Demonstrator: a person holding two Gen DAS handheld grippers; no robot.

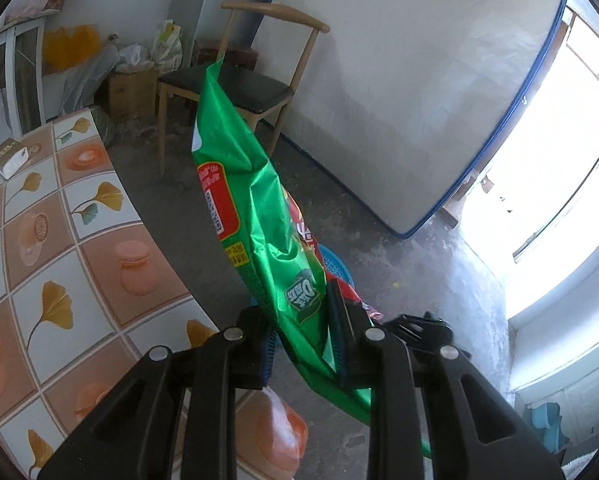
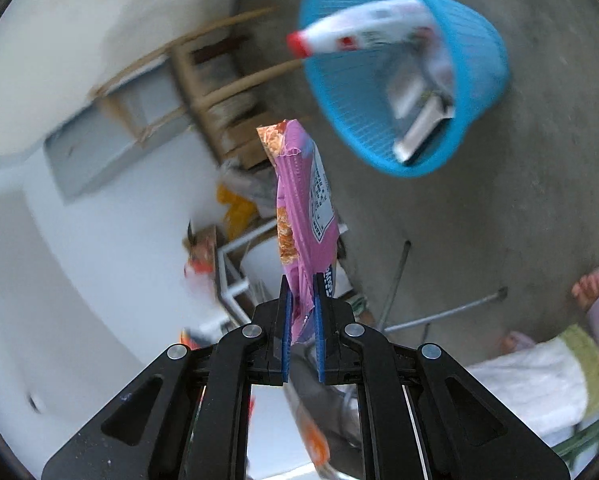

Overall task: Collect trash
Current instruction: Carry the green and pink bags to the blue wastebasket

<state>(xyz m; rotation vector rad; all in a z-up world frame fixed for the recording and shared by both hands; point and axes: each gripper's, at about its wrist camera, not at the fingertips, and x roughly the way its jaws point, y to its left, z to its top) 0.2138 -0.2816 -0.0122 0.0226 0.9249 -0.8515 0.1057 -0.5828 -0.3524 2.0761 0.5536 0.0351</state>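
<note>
Above floor: left gripper (image 1: 305, 330) clamps green bag (image 1: 259, 216); right gripper (image 2: 302, 312) clamps pink wrapper (image 2: 305, 216)

We see a bare grey concrete floor (image 1: 399, 256), scuffed and dusty. A white mattress (image 1: 411, 80) with blue piping leans upright against the wall. Beside it stands a wooden chair (image 1: 239, 80) with a dark seat. In the corner behind the chair we find a cardboard box (image 1: 129, 90), plastic bags (image 1: 167, 44) and something yellow (image 1: 71, 46). To the left runs a table (image 1: 59, 240) under a tiled-pattern cloth of orange jars and ginkgo leaves, with a small box (image 1: 11, 158) lying on it. On the right a window (image 1: 559, 168) floods the room with hard daylight.
</note>
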